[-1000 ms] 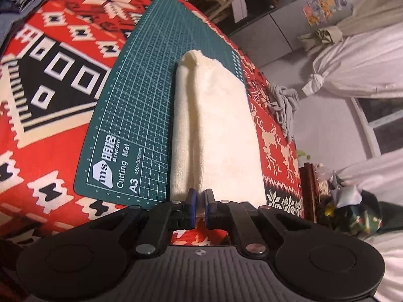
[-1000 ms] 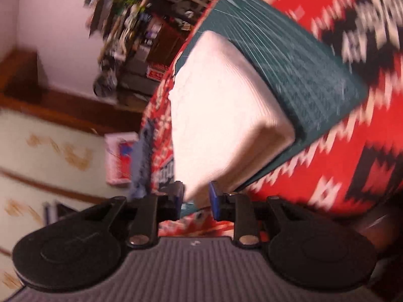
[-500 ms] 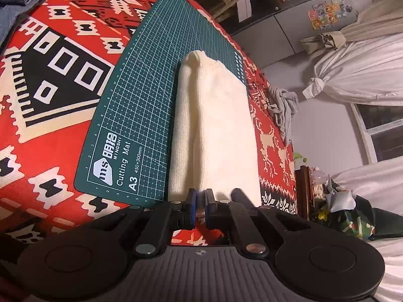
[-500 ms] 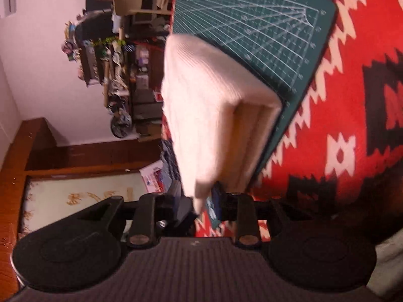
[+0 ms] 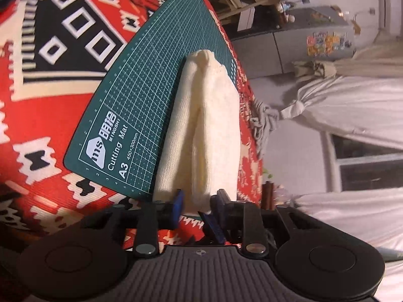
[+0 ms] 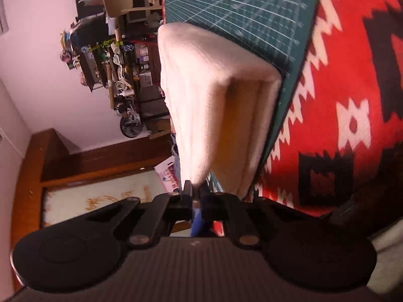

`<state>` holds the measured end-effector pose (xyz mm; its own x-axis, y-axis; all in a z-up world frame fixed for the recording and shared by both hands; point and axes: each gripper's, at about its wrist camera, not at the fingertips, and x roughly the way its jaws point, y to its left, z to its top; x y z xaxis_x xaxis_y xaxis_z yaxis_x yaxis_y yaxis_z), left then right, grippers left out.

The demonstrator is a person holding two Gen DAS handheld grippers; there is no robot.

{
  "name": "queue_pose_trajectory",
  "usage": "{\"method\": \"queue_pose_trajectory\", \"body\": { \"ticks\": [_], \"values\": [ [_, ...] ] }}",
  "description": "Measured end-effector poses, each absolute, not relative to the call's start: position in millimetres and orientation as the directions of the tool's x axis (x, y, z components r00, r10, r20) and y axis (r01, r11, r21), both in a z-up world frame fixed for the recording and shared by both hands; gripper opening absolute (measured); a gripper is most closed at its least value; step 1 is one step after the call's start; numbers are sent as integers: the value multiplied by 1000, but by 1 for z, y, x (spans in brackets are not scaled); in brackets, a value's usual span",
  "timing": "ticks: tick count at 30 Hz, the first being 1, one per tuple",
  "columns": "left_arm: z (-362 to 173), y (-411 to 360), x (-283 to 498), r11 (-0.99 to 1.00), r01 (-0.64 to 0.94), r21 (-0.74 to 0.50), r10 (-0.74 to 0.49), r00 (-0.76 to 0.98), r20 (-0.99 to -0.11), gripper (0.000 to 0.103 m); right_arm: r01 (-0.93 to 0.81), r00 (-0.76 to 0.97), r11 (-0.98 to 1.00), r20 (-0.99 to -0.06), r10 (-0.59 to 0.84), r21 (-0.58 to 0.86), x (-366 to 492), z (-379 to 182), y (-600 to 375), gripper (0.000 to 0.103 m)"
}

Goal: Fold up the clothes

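Lying along one long side of the green cutting mat [image 5: 131, 115], the cream knitted garment [image 5: 209, 125] is already a narrow, layered bundle: the right wrist view shows stacked folds at its near end [image 6: 252, 115], and the left wrist view shows a lengthwise crease running down its top. By my reading the lengthwise folding is in place, and what may remain is a fold across, end to end, or simply letting go; the pictures do not settle which.

Its long axis runs parallel to the mat's long edge, one end toward each camera, so the two tongs face each other along the bundle. In the left wrist view the far end tapers to a rounded tip pointing toward the chair and cabinets in the background.

At the near end in that view, the left gripper [image 5: 199, 202] has its blue-padded jaws parted on either side of the fabric's edge, not pinching it. At the opposite end, the right gripper [image 6: 195, 196] has its jaws drawn together on a corner of the top layer, which is lifted off the lower folds.

Beneath the mat spreads a red, black and white patterned cloth [image 5: 50, 95]. Just beyond the bundle, a grey rag [image 5: 264, 120] lies crumpled on it.
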<state>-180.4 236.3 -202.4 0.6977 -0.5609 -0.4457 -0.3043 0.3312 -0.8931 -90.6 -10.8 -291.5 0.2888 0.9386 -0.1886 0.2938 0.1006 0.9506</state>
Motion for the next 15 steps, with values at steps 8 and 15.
{"method": "queue_pose_trajectory", "body": {
  "ticks": [8,15],
  "values": [
    [-194,235,-182,379,-306,-873,-539,694,-477,8,267,296,140,-220,929,953,-80,-294,-3,10],
    [-197,235,-182,387,-314,-867,-536,688,-489,8,177,374,247,-298,878,953,-78,-268,-22,9]
  ]
}}
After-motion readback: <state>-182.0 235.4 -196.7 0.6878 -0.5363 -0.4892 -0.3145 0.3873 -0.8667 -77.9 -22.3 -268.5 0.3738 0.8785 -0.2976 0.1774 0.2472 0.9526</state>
